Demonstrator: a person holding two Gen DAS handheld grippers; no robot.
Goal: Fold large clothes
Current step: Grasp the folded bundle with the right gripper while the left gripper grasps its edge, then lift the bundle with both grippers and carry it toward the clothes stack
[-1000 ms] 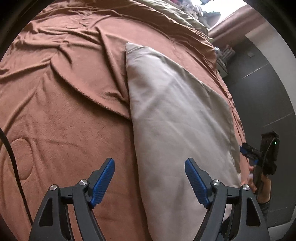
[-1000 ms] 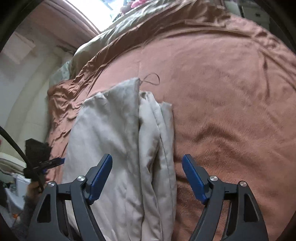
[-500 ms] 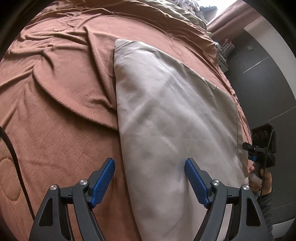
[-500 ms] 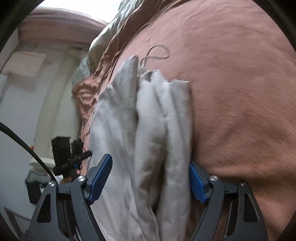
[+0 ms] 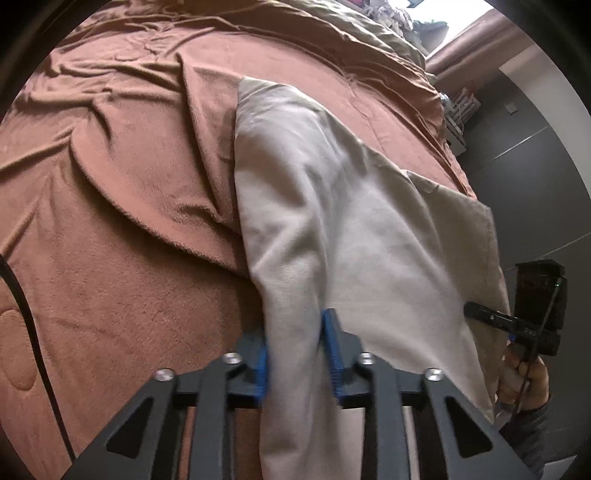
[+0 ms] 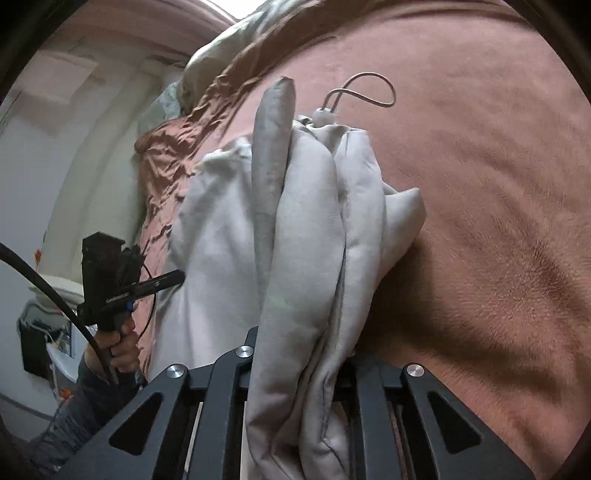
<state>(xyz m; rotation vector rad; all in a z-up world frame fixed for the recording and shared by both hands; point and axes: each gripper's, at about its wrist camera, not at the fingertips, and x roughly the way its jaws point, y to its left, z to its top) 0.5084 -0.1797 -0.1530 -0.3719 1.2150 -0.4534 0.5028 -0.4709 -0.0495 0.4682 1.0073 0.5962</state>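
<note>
Nearest to us in the left wrist view, the left gripper (image 5: 297, 350) has its two blue-padded fingers (image 5: 332, 347) closing on one gathered fold of the single beige garment (image 5: 354, 229), the cloth pinched between the pads. In the right wrist view the right gripper (image 6: 299, 354) is closing as well, its fingers buried under a thick bunch of the same garment (image 6: 306, 236), so we see cloth clamped between the two arms of the tool but not the pads themselves. We count one garment, two grippers and two hands: the right hand (image 5: 524, 380) shows at the far right edge of the left view, and the left hand (image 6: 122, 347) shows at the left edge of the right view, each wrapped around a gripper handle. Beyond the fingers the garment lies on the bed, spread over one brown blanket (image 5: 110, 229), its near edge raised by both grips. One pale drawstring loop (image 6: 364, 90) lies on the blanket past the bunched end. Farthest off, one olive cover (image 5: 369, 33) is heaped at the far end of the bed.
</note>
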